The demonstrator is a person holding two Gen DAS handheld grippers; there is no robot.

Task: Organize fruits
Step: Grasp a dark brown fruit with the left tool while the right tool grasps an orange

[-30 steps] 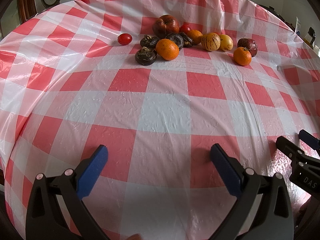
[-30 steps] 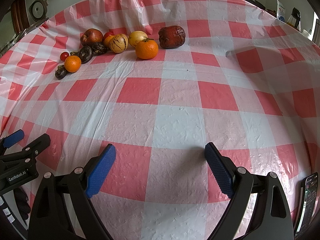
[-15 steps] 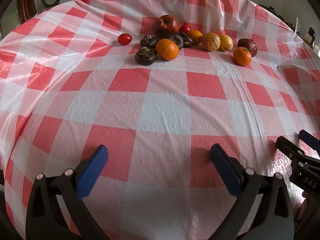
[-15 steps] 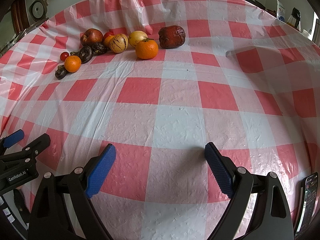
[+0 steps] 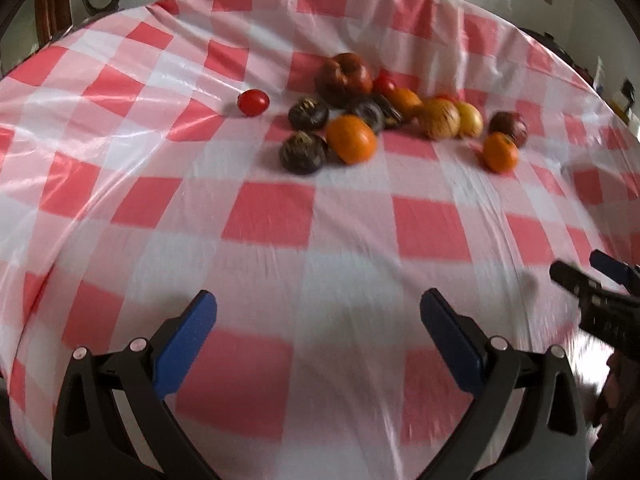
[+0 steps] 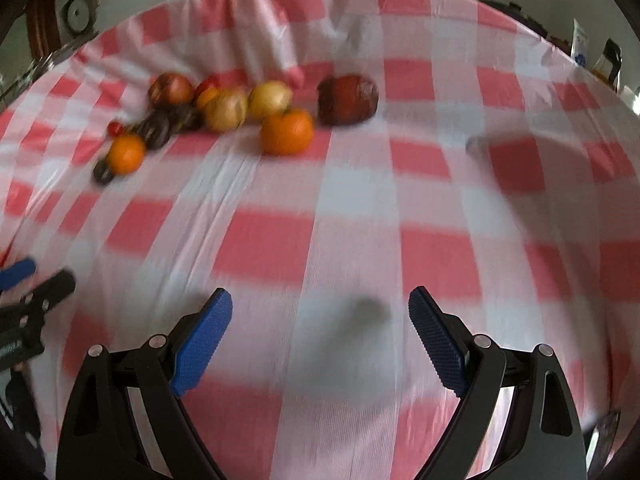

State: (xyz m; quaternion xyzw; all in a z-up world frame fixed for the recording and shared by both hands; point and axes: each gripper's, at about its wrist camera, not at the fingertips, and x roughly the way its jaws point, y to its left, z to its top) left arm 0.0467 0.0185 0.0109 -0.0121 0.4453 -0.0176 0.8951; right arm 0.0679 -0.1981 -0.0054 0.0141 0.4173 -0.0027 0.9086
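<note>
Meanwhile both the left gripper (image 5: 318, 308) and right gripper (image 6: 320, 306) gape empty (frames blurred), well short of the fruits (image 5: 352, 138).

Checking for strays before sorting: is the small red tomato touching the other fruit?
No, the small red tomato sits apart, with bare tablecloth between it and the pile.

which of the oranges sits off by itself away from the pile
The orange at the right end, in front of the dark red fruit. The other large orange is pressed against the dark wrinkled fruits on the left.
</note>
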